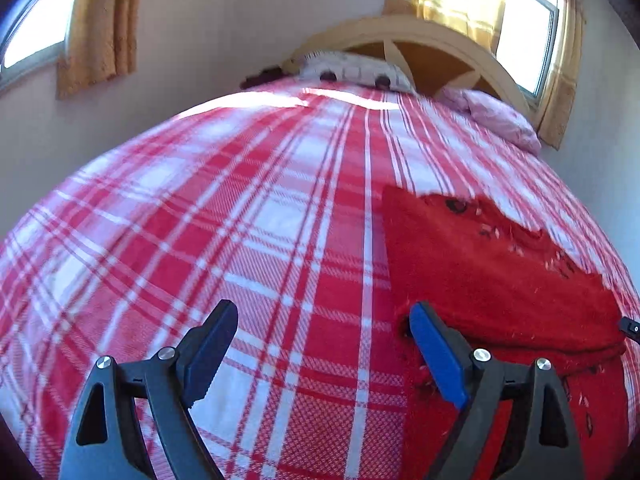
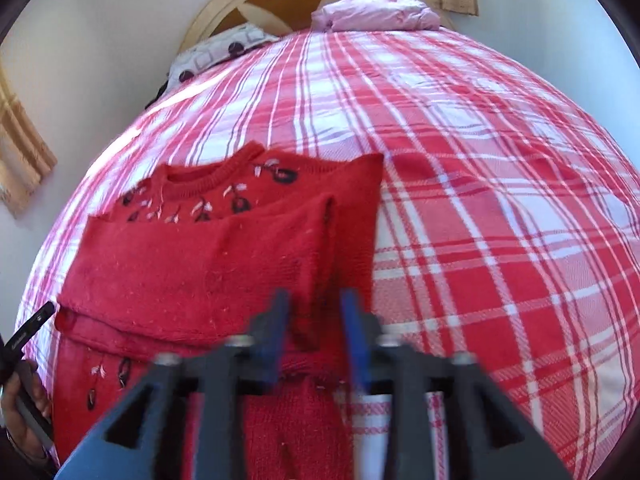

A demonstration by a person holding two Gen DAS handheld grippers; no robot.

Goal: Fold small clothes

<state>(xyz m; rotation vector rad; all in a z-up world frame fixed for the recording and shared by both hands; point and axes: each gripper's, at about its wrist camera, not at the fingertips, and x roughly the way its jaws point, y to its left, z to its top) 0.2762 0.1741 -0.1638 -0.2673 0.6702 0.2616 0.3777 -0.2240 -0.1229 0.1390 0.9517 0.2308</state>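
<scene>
A small red knit sweater [image 2: 208, 264] with dark embroidered flowers lies partly folded on the bed, sleeves folded over the body. In the left wrist view the sweater [image 1: 500, 280] lies at the right. My left gripper [image 1: 320, 320] is open and empty, its right finger [image 1: 436, 352] over the sweater's left edge. My right gripper [image 2: 316, 320] is blurred, its jaws partly apart over the sweater's right lower edge; red knit shows between the fingers, but a grip is unclear.
The bed carries a red and white plaid blanket [image 2: 500, 200]. A pink pillow [image 2: 372, 12] and a patterned pillow [image 2: 216, 52] lie by the arched wooden headboard [image 1: 440, 44]. Walls and curtained windows surround the bed.
</scene>
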